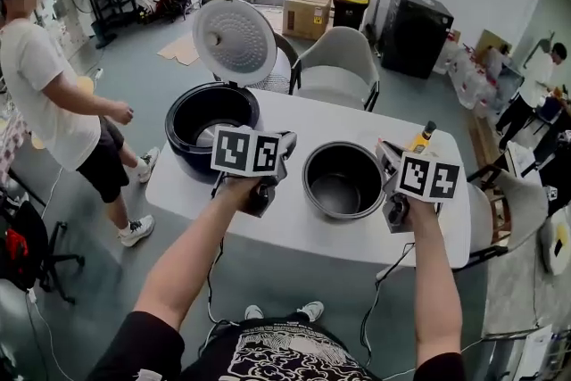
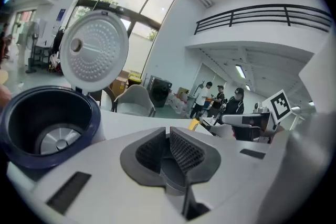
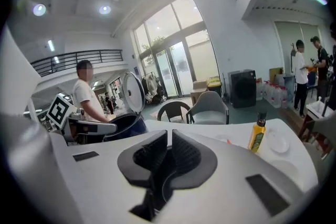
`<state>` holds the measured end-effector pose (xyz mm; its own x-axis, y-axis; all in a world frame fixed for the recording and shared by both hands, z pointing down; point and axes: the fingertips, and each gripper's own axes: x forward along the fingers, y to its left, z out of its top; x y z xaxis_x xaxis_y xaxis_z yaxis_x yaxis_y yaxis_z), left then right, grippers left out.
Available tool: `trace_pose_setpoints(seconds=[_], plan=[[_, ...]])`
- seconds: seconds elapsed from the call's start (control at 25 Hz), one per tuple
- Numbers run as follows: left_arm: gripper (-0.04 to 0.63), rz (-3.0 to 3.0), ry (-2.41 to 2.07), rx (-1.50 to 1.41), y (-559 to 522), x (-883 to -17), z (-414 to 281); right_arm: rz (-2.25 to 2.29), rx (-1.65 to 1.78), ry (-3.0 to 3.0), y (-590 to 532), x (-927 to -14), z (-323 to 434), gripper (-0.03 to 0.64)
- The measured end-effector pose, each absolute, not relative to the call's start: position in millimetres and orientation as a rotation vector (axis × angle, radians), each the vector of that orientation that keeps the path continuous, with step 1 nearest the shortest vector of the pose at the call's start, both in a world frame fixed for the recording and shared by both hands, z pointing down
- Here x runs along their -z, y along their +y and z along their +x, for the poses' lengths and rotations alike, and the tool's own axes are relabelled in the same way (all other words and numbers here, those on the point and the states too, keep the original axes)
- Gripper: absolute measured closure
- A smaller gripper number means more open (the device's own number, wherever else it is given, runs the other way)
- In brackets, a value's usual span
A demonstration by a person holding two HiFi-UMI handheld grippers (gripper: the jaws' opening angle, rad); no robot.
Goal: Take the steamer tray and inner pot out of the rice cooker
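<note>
While arms (image 1: 192, 259) stretch forward, left claw (image 2: 169, 132), right claw (image 3: 169, 135) (both shut, empty).

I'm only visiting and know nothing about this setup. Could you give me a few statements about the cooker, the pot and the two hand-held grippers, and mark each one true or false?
1. The lid of the rice cooker stands open. True.
2. The inner pot sits inside the rice cooker. False: it stands on the table beside the cooker.
3. The left hand-held gripper grips the pot. False: its jaws are together with nothing between them.
4. A yellow bottle stands on the table. True.
5. The right hand-held gripper is shut and empty. True.
</note>
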<state>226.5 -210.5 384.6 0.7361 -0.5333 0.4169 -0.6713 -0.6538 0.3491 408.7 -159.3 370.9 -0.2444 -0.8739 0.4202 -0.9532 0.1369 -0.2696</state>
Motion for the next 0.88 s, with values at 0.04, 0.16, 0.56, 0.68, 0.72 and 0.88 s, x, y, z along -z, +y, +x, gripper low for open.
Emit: trace_pose_setpoints(seconds=[0.04, 0.16, 0.56, 0.68, 0.72, 0.88], plan=[[0.561, 2.477, -0.929, -0.371, -206, -376, 220, 1.829, -0.697, -2.244, -155, -364, 400, 0.581], [0.568, 2.573, -0.995, -0.354, -197, -354, 202, 1.848, -0.595, -2.272, -147, -349, 377, 0.591], [0.58, 2.746, -1.165, -0.331, -178, -329, 126, 1.986, -0.327, -2.258, -116, -318, 321, 0.603], [0.581, 2.791, -1.193, -0.317, -165, -320, 102, 2.012, -0.273, -2.244, -98, -314, 300, 0.603], [0.582, 2.803, -1.197, -0.313, -161, -320, 97, 2.022, -0.25, -2.236, -92, -314, 296, 0.603], [0.582, 2.83, -1.189, -0.33, -158, -322, 88, 2.049, -0.175, -2.193, -83, -314, 286, 0.604]])
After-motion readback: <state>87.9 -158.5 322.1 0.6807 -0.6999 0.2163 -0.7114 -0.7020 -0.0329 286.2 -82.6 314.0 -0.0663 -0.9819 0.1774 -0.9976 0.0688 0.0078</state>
